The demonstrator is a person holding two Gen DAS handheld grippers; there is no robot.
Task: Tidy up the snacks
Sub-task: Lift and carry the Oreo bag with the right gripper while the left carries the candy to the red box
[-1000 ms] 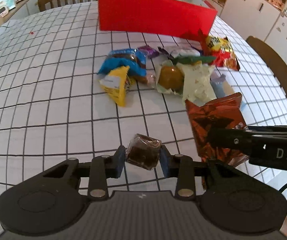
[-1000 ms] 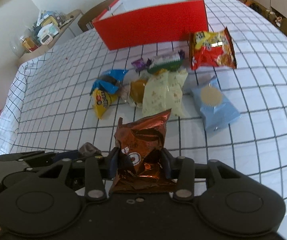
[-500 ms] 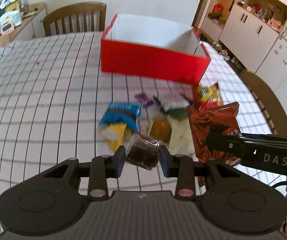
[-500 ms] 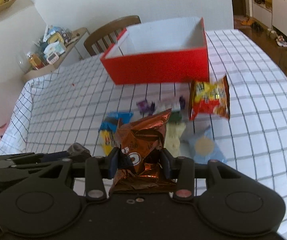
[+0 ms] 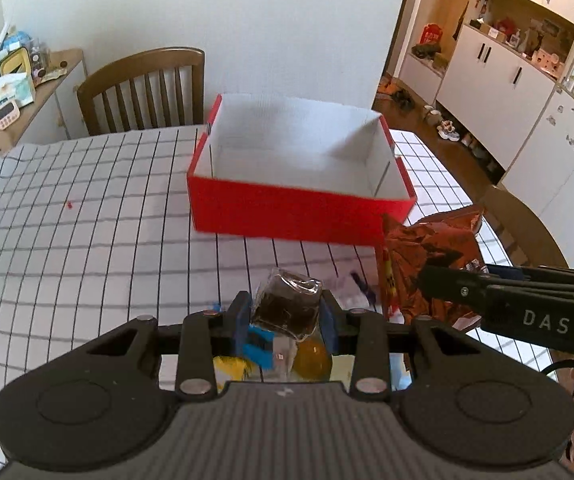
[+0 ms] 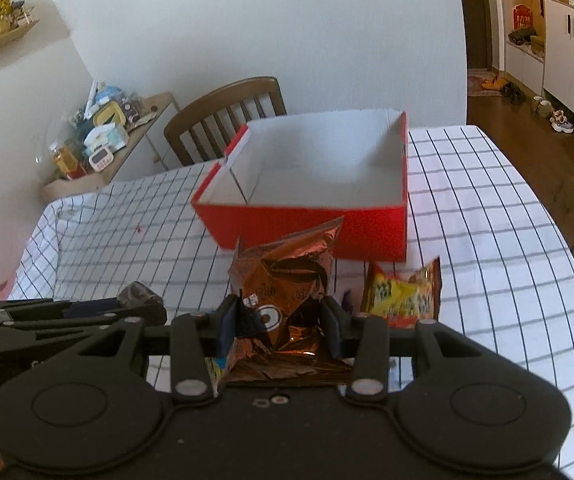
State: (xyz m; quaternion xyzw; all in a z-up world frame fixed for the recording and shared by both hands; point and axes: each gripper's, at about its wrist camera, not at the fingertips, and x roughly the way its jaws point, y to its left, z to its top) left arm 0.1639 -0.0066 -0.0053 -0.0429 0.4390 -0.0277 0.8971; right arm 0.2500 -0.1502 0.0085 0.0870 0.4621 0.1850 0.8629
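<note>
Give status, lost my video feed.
Left gripper shut on brown wrapped cake. Right gripper shut on copper snack bag. Red box ahead, open, path clear.

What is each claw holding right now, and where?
Left claw: small brown cake, pinched by its sides. Right claw: copper bag, gripped across its lower middle.

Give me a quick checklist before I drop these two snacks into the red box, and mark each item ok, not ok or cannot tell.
1. Left gripper clamped on the clear-wrapped brown snack: ok.
2. Right gripper clamped on the copper foil bag: ok.
3. Red box open with nothing visible inside: ok.
4. Held snacks already over the box opening: not ok, both show in front of its near wall.
5. The two grippers apart from each other: ok, they sit side by side without touching.
6. Yellow and red packet out of the way: ok, it lies on the table in front of the box.
</note>
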